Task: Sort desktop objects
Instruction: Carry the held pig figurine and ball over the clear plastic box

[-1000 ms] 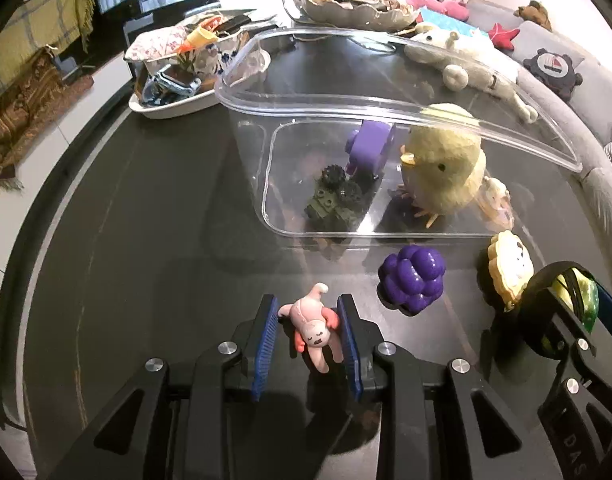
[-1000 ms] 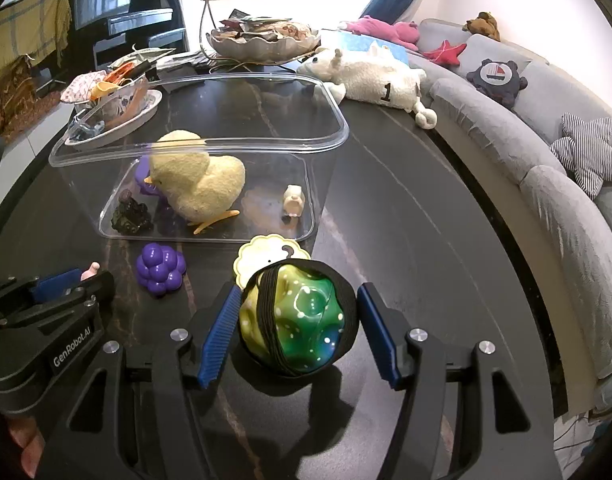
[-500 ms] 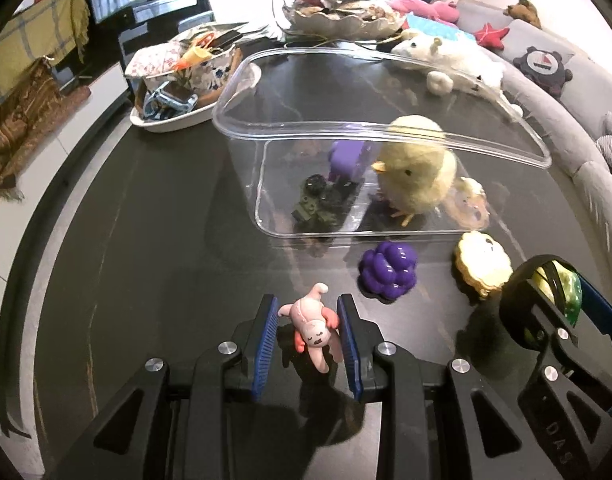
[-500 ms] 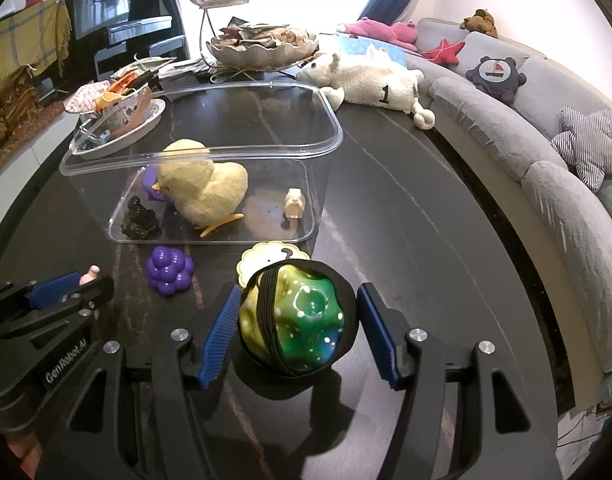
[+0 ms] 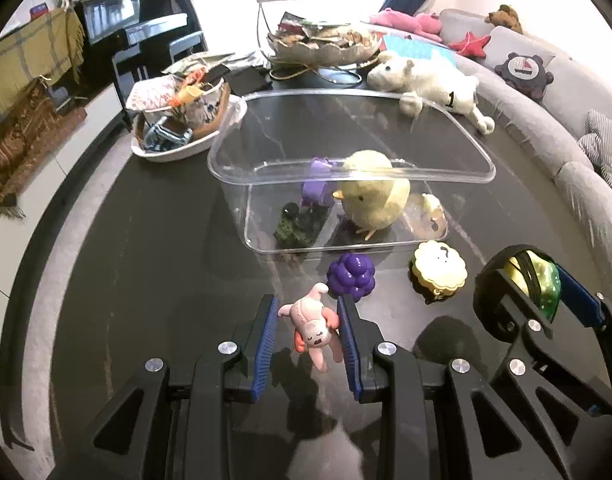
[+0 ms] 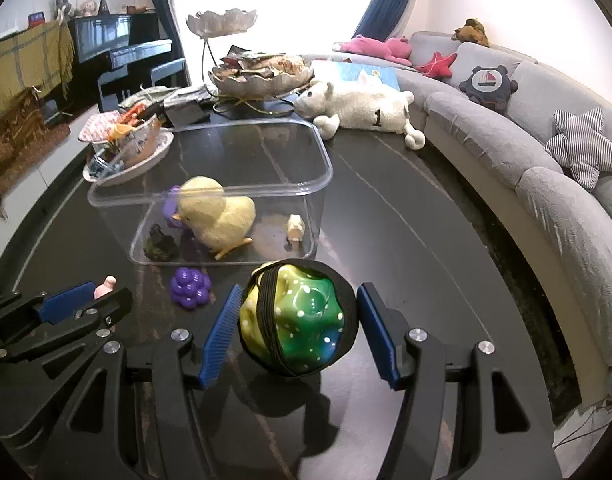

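Note:
My left gripper [image 5: 308, 312] is shut on a small pink figurine [image 5: 312, 326] and holds it above the dark table. My right gripper [image 6: 298, 312] is shut on a green-yellow bumpy ball [image 6: 296, 318] with a black band; it shows in the left wrist view [image 5: 534, 280] too. Ahead stands a clear plastic bin [image 5: 348, 168] holding a yellow chick [image 5: 372, 194], a purple toy [image 5: 316, 188], a dark green toy [image 5: 294, 224] and a small cream figure [image 5: 432, 214]. A purple grape toy [image 5: 352, 276] and a yellow flower-shaped toy [image 5: 438, 272] lie on the table before the bin.
A white dish of clutter [image 5: 182, 120] stands at the back left. A metal tiered bowl [image 5: 322, 44] and a white plush animal [image 5: 426, 84] lie behind the bin. A grey sofa [image 6: 526, 152] curves along the table's right edge.
Both grippers have risen and drawn back from the bin with their toys still held; the bin and loose toys look farther and lower.

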